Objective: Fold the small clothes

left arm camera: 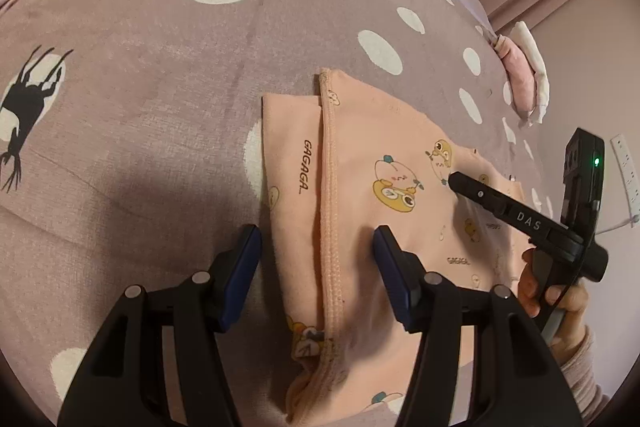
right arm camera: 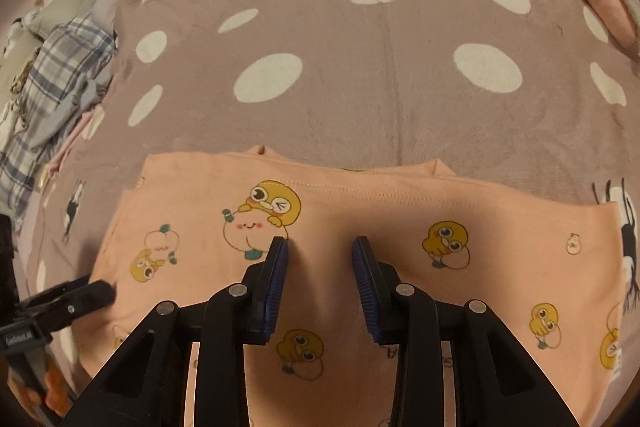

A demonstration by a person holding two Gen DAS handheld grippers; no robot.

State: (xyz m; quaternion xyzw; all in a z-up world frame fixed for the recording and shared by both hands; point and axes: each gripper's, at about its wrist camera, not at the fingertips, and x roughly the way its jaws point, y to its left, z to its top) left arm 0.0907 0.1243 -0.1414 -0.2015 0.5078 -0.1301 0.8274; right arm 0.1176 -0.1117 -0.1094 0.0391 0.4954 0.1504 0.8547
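Both grippers are built from black plastic arms joined by round silver screws, and each finger is faced with a ribbed dark blue pad (right arm camera: 276, 283). On the right gripper (left arm camera: 454, 181), seen at the right of the left wrist view, white letters "DAS" and a small green light are shown. It is gripped by a bare-skinned hand (left arm camera: 560, 303) in a pale ribbed sleeve (left arm camera: 588, 375).
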